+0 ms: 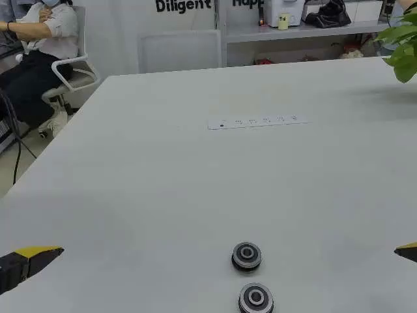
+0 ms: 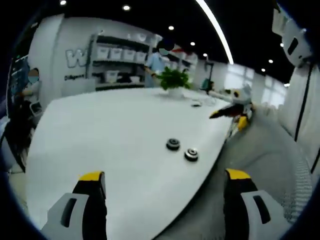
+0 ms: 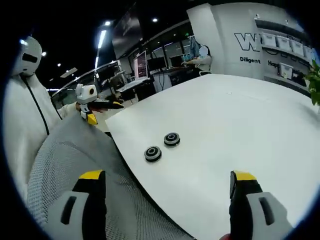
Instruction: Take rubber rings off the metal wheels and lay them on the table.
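- Left tongs [image 2: 165, 175] wide open, empty; right tongs [image 3: 168, 175] same.
- Far wheel [image 1: 247, 255] and near wheel [image 1: 255, 298] lie flat at 6 o'clock on the surface [image 1: 195, 182], axles up.
- Wheels sit 9 o'clock of right tongs, which look nearer.

The tabletop [image 1: 163, 189] is plain pale grey. The two wheels [image 1: 247, 255] are silver, rimmed in black. Left claw [image 2: 164, 175] and right claw [image 3: 168, 175] carry yellow tips.
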Demonstrator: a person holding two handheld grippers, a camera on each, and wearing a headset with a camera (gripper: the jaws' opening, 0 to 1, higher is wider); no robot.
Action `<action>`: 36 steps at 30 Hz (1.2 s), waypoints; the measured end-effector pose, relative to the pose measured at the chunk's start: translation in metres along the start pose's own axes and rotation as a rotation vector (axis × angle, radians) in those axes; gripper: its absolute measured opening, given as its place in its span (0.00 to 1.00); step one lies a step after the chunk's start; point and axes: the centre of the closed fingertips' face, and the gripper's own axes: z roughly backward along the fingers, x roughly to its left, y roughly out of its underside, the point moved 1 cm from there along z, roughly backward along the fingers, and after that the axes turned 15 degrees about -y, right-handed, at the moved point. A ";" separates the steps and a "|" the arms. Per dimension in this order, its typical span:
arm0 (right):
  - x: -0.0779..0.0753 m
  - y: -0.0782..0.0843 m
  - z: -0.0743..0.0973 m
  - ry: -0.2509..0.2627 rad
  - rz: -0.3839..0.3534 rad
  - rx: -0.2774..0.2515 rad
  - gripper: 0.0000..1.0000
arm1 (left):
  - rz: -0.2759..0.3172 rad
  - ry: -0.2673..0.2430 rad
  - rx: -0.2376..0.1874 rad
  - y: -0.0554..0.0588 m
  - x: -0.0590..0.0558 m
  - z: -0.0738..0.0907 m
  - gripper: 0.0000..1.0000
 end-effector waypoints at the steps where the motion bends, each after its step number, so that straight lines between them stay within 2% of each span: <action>1: 0.000 0.000 0.000 -0.001 -0.001 0.000 0.99 | -0.002 0.000 0.002 0.000 0.000 0.000 1.00; 18: 0.001 0.000 0.003 0.020 -0.002 -0.011 0.97 | -0.007 -0.012 -0.004 0.002 0.000 0.003 1.00; 36: 0.001 0.001 0.005 0.026 -0.009 -0.013 0.95 | -0.012 -0.002 -0.004 0.001 -0.001 0.003 1.00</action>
